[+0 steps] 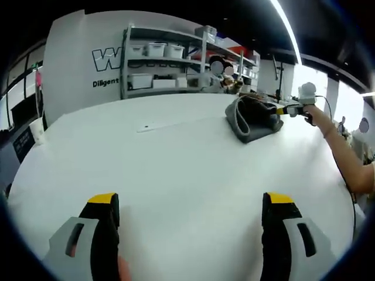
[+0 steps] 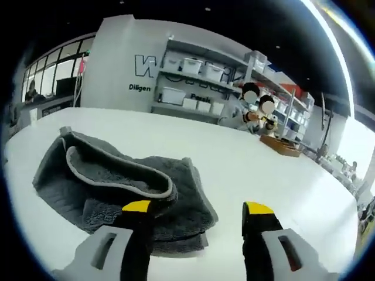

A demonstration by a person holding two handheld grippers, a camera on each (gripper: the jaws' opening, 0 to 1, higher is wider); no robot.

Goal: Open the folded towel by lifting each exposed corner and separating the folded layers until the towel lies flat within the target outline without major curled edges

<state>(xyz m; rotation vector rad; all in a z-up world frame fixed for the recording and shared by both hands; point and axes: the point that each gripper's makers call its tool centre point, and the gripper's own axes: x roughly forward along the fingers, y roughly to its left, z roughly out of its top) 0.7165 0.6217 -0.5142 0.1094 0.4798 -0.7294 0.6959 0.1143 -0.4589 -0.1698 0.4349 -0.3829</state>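
Plainly, the left gripper is held with its jaws spread wide above the bare white table, nothing between them and nothing touched; yellow tips cap both black jaws. From the left gripper view the table is seen as a broad, pale, smooth surface, and the grey towel lies well beyond the jaws, bunched in a rumpled heap near the table's far side. The right gripper is seen touching the towel's edge, held by a person's hand on a bare forearm stretched out across the table's edge.

In the right gripper view, the right gripper is also opened wide, with nothing clamped. One yellow-tipped jaw is set over the near edge of the towel, while the other is placed over bare table just beside the towel; whether the first jaw presses the cloth cannot be told. The towel is seen folded in thick layers, a lighter hemmed border curving along its upper fold, with one layer rolled up over those beneath.

Behind the table, metal shelving loaded with white bins is set against a pale wall bearing dark lettering. Windows are seen beside that wall, and a long ceiling light strip runs overhead.
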